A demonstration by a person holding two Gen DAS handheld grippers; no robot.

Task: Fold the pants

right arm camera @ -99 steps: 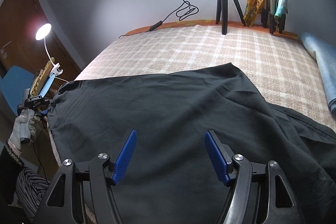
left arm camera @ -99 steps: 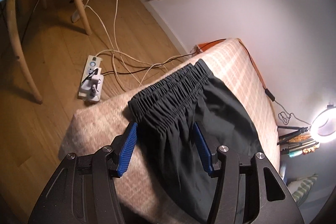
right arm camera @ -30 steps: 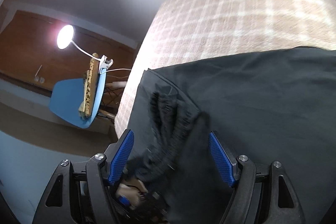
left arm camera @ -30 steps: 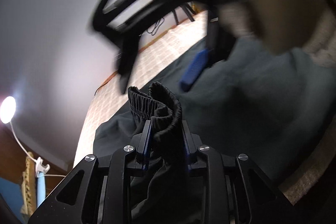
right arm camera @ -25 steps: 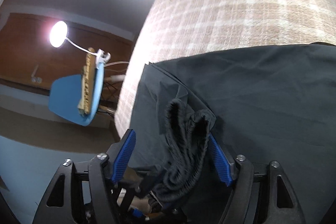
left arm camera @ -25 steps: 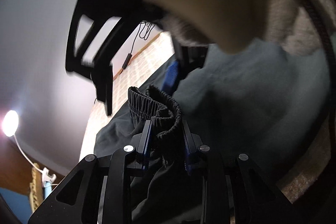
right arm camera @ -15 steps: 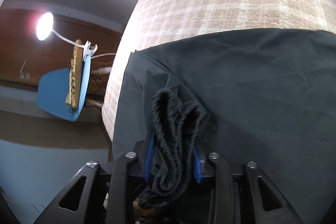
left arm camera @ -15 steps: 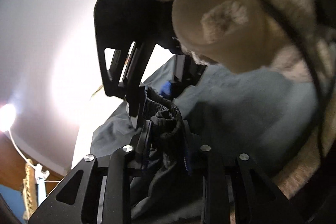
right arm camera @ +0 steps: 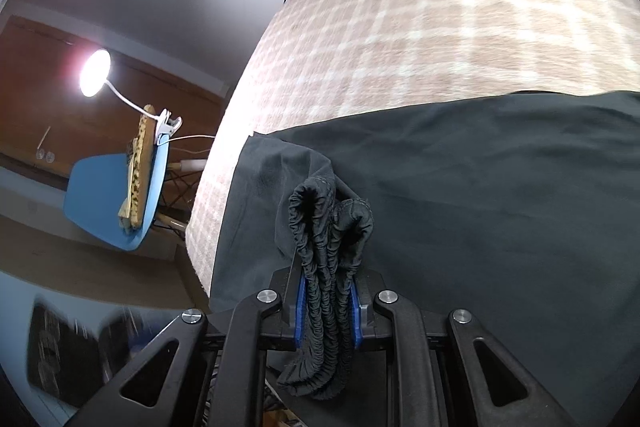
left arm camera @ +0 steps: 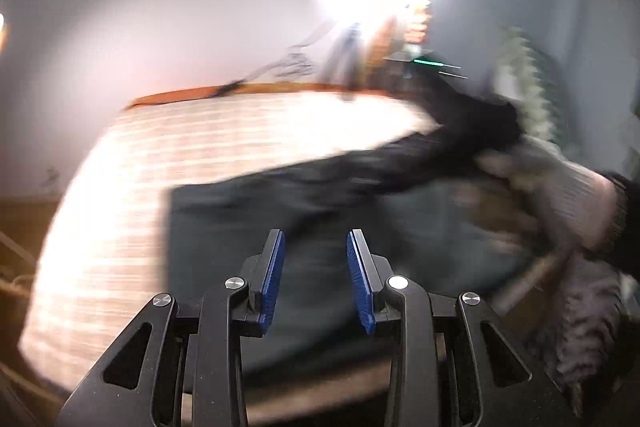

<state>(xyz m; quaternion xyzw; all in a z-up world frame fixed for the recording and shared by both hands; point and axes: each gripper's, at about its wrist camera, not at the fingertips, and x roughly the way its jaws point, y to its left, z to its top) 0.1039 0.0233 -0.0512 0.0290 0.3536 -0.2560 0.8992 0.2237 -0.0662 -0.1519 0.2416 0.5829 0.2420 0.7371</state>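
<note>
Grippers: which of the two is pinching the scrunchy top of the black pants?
The right gripper: its blue pads clamp the bunched waistband of the pants. The left gripper has nothing between its parted pads.

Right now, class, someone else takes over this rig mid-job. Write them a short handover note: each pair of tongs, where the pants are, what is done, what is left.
Right tongs: shut on the bunched elastic waistband, having just closed on it.
Left tongs: jaws apart with nothing between them, having just let go and opened a little; that view is blurred.
Pants: black, spread across the checked bed cover, waistband end lifted off it in the right tongs.
Done: waistband handed from left tongs to right.
Left: the fold itself; no finished crease is visible yet. Probably carry the waistband over the legs, then smooth flat.
</note>
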